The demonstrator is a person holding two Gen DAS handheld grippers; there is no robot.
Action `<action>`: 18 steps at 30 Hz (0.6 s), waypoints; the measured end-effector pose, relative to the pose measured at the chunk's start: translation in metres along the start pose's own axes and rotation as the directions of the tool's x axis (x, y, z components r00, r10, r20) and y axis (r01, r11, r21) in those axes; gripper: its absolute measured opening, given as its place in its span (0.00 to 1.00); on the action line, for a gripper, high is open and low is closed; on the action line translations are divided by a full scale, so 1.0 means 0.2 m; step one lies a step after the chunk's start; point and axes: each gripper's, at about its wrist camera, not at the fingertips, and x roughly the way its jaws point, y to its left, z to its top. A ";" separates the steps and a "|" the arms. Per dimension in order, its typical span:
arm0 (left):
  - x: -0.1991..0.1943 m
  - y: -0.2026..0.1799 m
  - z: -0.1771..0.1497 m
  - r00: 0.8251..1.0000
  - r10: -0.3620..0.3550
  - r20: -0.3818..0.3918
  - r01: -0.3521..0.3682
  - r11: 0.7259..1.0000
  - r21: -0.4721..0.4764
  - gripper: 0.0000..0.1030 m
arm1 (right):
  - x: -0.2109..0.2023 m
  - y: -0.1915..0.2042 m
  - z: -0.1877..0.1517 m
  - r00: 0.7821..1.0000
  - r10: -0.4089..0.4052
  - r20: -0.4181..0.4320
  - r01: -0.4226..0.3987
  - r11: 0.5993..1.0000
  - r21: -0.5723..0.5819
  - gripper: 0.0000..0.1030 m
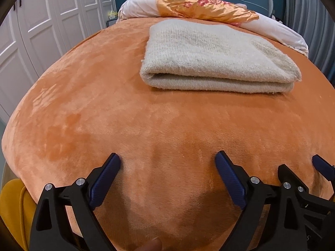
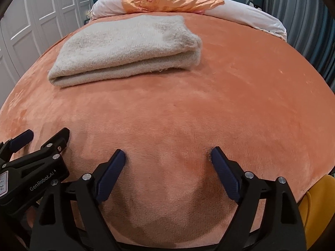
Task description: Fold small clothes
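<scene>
In the left wrist view, the left claw (image 1: 167, 159) stands wide with nothing between its blue pads (image 1: 104, 182), its tips low over the orange blanket (image 1: 83, 104) that covers the bed. The folded cream sweater (image 1: 213, 56) lies farther up the bed, right of the middle, its thick folded edge facing the camera and its far edge close to the pillow (image 1: 278, 29) draped with a flowered satin cloth (image 1: 201, 6). A broad bare stretch of blanket separates the claw from the sweater, and more open blanket runs to the left, where the bed's edge curves off toward white wardrobe doors (image 1: 46, 25). The right claw (image 1: 301, 165) shows at the lower right, just beside the left one. In the right wrist view, the right claw (image 2: 167, 156) is also spread wide and empty, tips down near the blanket (image 2: 230, 83). The sweater (image 2: 125, 44) sits up and to the left, well apart from the pads (image 2: 226, 177). The whole right half of the bed is bare up to the pillow (image 2: 251, 16). The left claw (image 2: 48, 135) enters at the left edge, its jaws apart. A yellow garment (image 2: 312, 209) shows at the lower right corner, past the bed's near edge.
</scene>
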 end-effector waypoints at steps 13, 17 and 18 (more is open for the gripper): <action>-0.01 -0.03 -0.06 0.997 0.022 0.071 -0.022 1.000 0.001 0.88 | 0.00 0.01 -0.07 0.997 -0.009 0.072 0.008 1.000 0.006 0.84; -0.01 -0.02 -0.06 0.997 0.022 0.074 -0.022 1.000 -0.001 0.88 | -0.01 0.00 -0.06 0.997 -0.006 0.077 0.006 1.000 0.006 0.84; -0.01 -0.02 -0.06 0.997 0.022 0.075 -0.022 1.000 -0.001 0.88 | -0.01 0.00 -0.06 0.997 -0.005 0.078 0.005 1.000 0.005 0.84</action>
